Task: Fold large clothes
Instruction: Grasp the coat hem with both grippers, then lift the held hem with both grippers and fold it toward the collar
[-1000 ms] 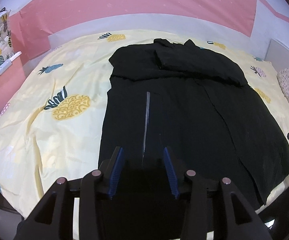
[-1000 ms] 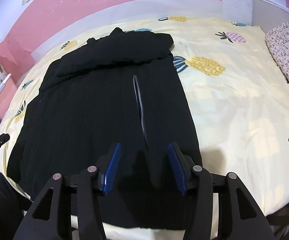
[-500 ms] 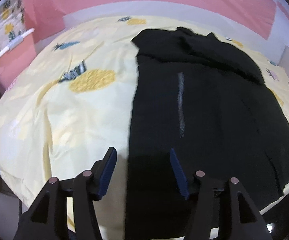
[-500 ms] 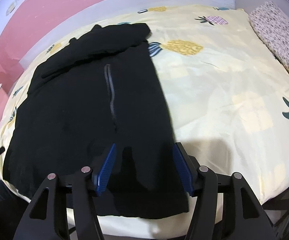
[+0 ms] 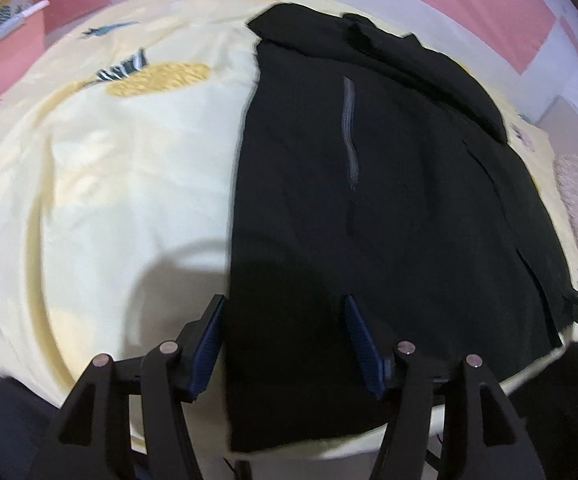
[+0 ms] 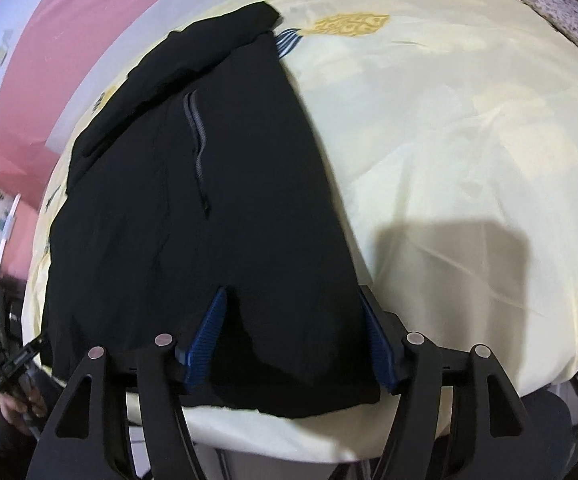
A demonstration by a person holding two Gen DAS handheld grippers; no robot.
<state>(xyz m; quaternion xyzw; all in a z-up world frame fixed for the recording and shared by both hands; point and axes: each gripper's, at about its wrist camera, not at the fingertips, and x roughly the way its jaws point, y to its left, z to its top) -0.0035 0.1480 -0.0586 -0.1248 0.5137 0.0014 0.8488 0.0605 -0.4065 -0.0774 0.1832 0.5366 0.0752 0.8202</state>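
The left gripper (image 5: 285,306) points steeply down, its blue pads (image 5: 363,342) set apart at 5 and 7 o'clock of its view; its jaws have just been opening. The right gripper (image 6: 293,298) does likewise (nothing pinched), while a hand (image 6: 19,400) shows at 8 o'clock.

Dim, motion-blurred fisheye; soft shadows

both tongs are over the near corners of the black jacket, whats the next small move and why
Probably lower both and close. The left tongs and right tongs, jaws just opened wide, each straddle a near corner of the black zippered jacket, which lies flat and ungripped on the pineapple-print yellow bedsheet.
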